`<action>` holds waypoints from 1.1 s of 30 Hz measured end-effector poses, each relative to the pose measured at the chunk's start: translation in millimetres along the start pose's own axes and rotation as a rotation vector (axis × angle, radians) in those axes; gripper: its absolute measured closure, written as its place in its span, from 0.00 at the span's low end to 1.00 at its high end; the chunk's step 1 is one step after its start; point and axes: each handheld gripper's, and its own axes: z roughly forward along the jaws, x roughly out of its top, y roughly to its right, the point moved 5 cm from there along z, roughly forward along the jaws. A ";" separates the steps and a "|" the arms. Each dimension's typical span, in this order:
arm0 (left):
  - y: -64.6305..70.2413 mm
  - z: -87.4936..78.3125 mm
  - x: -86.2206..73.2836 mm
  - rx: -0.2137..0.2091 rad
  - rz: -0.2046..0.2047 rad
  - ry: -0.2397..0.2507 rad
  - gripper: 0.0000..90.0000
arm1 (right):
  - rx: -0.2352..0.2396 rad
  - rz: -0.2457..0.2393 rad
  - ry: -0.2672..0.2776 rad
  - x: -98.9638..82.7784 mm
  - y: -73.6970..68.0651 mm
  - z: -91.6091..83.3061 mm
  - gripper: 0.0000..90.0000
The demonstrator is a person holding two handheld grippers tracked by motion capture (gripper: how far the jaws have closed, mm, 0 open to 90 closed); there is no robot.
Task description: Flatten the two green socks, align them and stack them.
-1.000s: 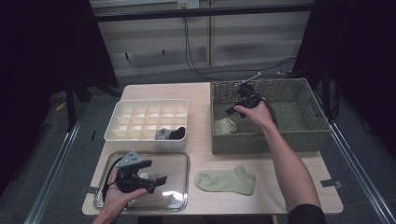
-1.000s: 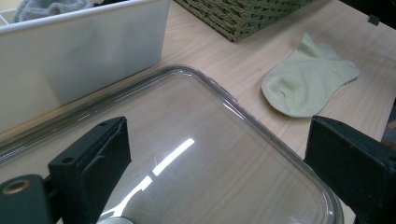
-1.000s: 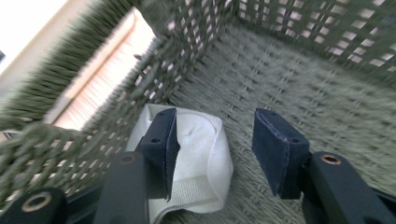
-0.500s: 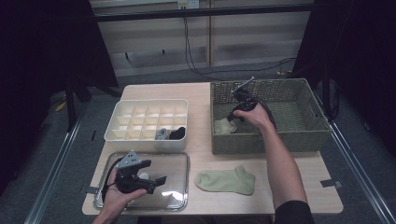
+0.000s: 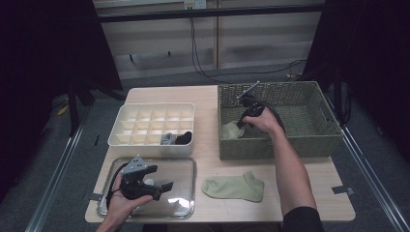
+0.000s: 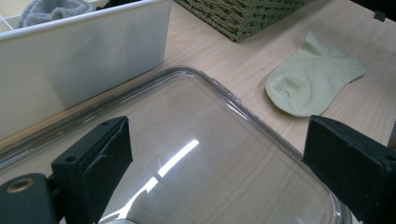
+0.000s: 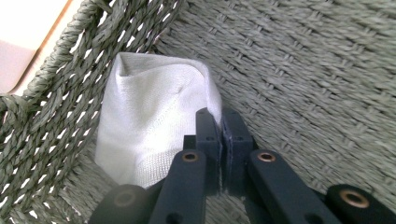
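Observation:
My right gripper (image 5: 243, 121) reaches into the woven basket (image 5: 280, 147) at its front left corner. Its jaws have just been closing and now stand shut on the edge of a pale sock (image 5: 231, 129). In the right gripper view the sock (image 7: 149, 116) bunches against the basket wall (image 7: 56, 93), left of the right gripper (image 7: 219, 116). My left gripper (image 5: 163, 190) rests open over a clear plastic lid (image 5: 181, 169) at the table's front left. In the left gripper view nothing sits between the left gripper (image 6: 219, 135) jaws except the lid (image 6: 187, 112) beneath.
A light green sock (image 5: 233, 187) lies flat on the table between the lid and the basket, also seen as a sock (image 6: 313, 79) in the left gripper view. A white divided box (image 5: 152, 123) holds a grey sock (image 5: 168, 138) and a dark one (image 5: 183, 138).
The right hand has dipped slightly toward the pale sock in the basket's corner. The left hand and its gripper have stayed still.

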 end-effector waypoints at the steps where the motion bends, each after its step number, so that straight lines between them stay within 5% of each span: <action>1: 0.0 -0.2 -0.2 0.002 0.002 -0.005 0.08 | -0.002 -0.004 0.002 0.0 -0.1 -1.2 0.98; 15: -2.7 0.7 -0.5 0.011 -0.013 0.001 0.08 | 0.012 0.008 0.126 2.0 2.9 -26.4 0.98; 22: -2.6 2.4 -0.4 0.006 -0.024 -0.007 0.07 | 0.055 0.017 0.201 -4.0 0.3 -47.2 0.99; 33: 0.6 1.9 -0.4 0.011 0.005 -0.008 0.08 | 0.068 0.009 0.330 -14.5 -3.5 -80.7 0.99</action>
